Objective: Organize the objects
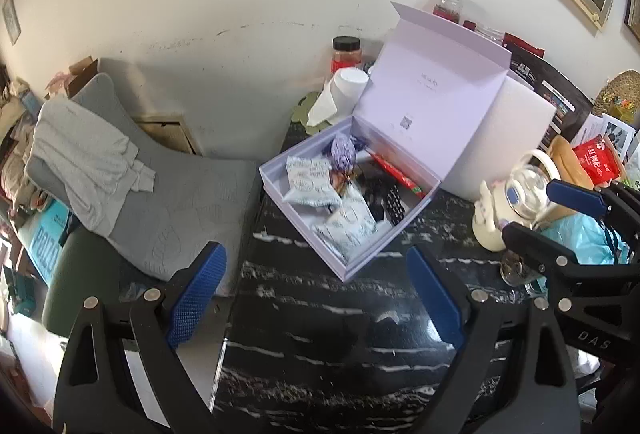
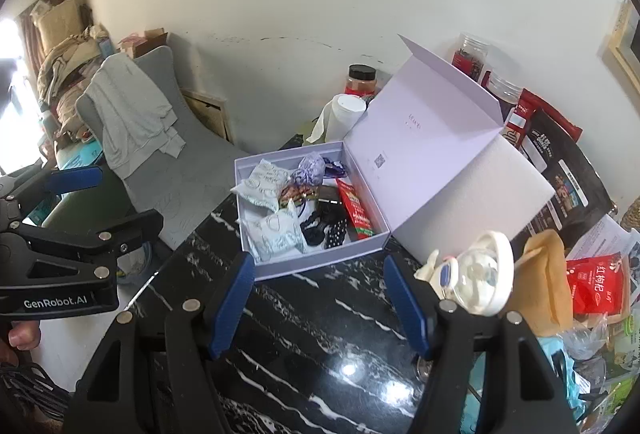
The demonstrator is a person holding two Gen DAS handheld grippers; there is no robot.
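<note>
An open lavender box (image 1: 298,224) (image 2: 320,266) stands on the black marble table (image 1: 320,358) (image 2: 332,338), its lid (image 1: 432,90) (image 2: 420,130) upright. Inside lie white sachets (image 1: 308,182) (image 2: 264,182), a purple scrunchie (image 1: 344,154) (image 2: 312,168), a red packet (image 1: 396,170) (image 2: 356,210) and a black dotted piece (image 1: 394,204) (image 2: 336,232). My left gripper (image 1: 316,298) (image 2: 112,200) hovers open before the box with nothing between its fingers. My right gripper (image 2: 320,302) (image 1: 556,218) is open too. A white hand fan (image 1: 512,202) (image 2: 476,282) stands just outside its right finger.
A paper roll (image 1: 348,86) (image 2: 344,114) and a black-lidded jar (image 1: 346,52) (image 2: 362,80) stand behind the box. Red snack bags (image 1: 596,162) (image 2: 596,286), a black bag (image 2: 560,170) and wrappers crowd the right. A grey chair (image 1: 180,202) (image 2: 192,170) with a white garment stands left of the table.
</note>
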